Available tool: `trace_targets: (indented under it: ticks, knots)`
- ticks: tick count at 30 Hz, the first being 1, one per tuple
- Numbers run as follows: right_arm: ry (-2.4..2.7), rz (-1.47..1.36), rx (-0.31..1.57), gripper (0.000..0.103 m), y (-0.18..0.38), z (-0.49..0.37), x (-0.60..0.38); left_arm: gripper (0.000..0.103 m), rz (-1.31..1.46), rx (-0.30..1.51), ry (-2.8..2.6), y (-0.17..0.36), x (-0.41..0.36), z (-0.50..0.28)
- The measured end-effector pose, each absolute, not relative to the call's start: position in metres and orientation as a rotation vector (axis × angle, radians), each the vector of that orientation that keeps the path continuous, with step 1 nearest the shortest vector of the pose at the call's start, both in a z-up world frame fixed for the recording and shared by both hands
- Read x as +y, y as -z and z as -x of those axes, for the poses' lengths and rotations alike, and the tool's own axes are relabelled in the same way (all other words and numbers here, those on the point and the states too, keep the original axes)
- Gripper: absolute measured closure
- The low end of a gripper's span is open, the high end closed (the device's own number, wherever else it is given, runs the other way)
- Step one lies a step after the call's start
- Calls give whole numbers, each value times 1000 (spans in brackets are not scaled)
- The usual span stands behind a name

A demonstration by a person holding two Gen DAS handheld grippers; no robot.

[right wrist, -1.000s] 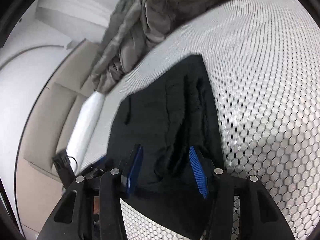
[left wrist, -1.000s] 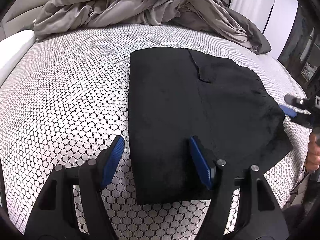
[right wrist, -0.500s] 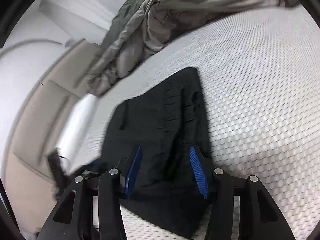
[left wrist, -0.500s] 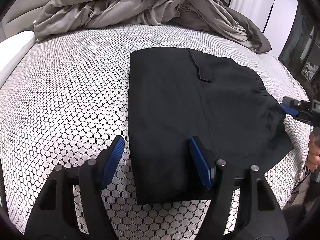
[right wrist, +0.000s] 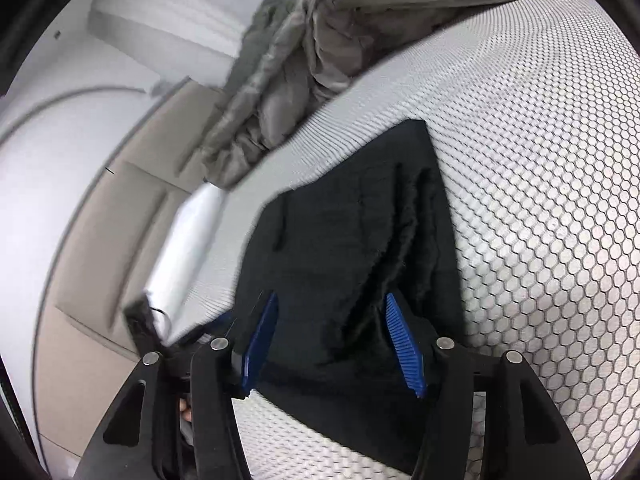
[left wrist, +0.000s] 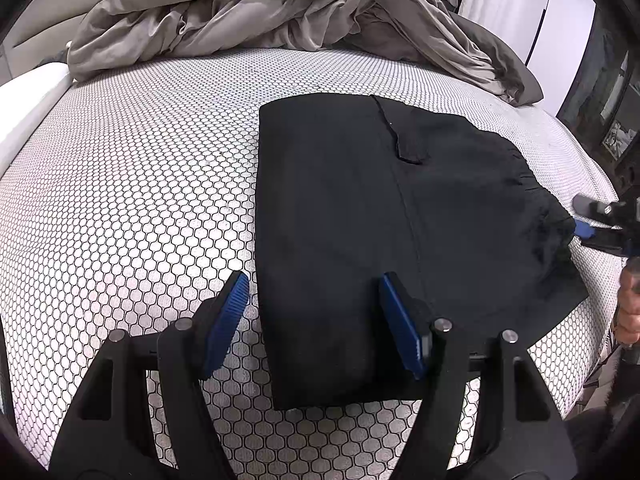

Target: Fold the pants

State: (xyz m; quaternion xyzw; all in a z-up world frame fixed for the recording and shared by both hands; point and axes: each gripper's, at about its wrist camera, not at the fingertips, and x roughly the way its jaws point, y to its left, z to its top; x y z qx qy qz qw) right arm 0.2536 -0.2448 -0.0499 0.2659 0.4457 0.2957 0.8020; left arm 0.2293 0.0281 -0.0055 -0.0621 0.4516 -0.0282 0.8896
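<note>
Hand-held grippers (left wrist: 312,300) (right wrist: 332,324) agape over pants (left wrist: 360,208)

Right wrist view only. Black pants (right wrist: 352,248) lying folded on honeycomb-patterned mattress (right wrist: 540,208), near its edge. Right gripper (right wrist: 332,332) with jaws spread wide, blue pads (right wrist: 402,344) straddling the nearest bunched portion of the fabric; contact not determinable. Rumpled grey duvet (right wrist: 320,40) heaped at the far end of the mattress. Beige upholstered panel (right wrist: 92,248) alongside, beyond the mattress edge. Picture slightly blurred.
</note>
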Motion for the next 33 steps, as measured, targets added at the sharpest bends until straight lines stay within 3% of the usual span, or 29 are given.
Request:
trace_targets:
  ticks: [4, 7, 10, 16, 22, 24, 26, 27, 30, 33]
  knots:
    - [-616, -522, 989, 49, 60, -256, -237, 38, 128, 939, 58, 6, 27, -229]
    - [-595, -479, 964, 79, 56, -254, -234, 38, 134, 939, 58, 6, 27, -229]
    - [-621, -503, 921, 88, 41, -246, -235, 38, 153, 927, 53, 3, 33, -229]
    - [-687, -516, 868, 89, 11, -199, -244, 38, 230, 909, 46, -4, 56, -225]
    - [-574, -472, 1044, 88, 69, -214, -247, 38, 253, 952, 44, 7, 63, -227]
    - [-591, -473, 1041, 87, 66, -215, -249, 38, 262, 956, 54, 8, 62, -229]
    - [-590, -446, 1022, 79, 58, -212, -250, 38, 270, 966, 78, 10, 59, -230]
    - [-582, -430, 1011, 77, 54, -211, -249, 40, 270, 974, 93, 11, 57, -230]
    - [-575, -417, 1010, 76, 53, -212, -245, 60, 278, 992, 156, 13, 50, -228]
    - [-559, -423, 1006, 76, 54, -216, -238, 64, 257, 998, 188, 10, 45, -223]
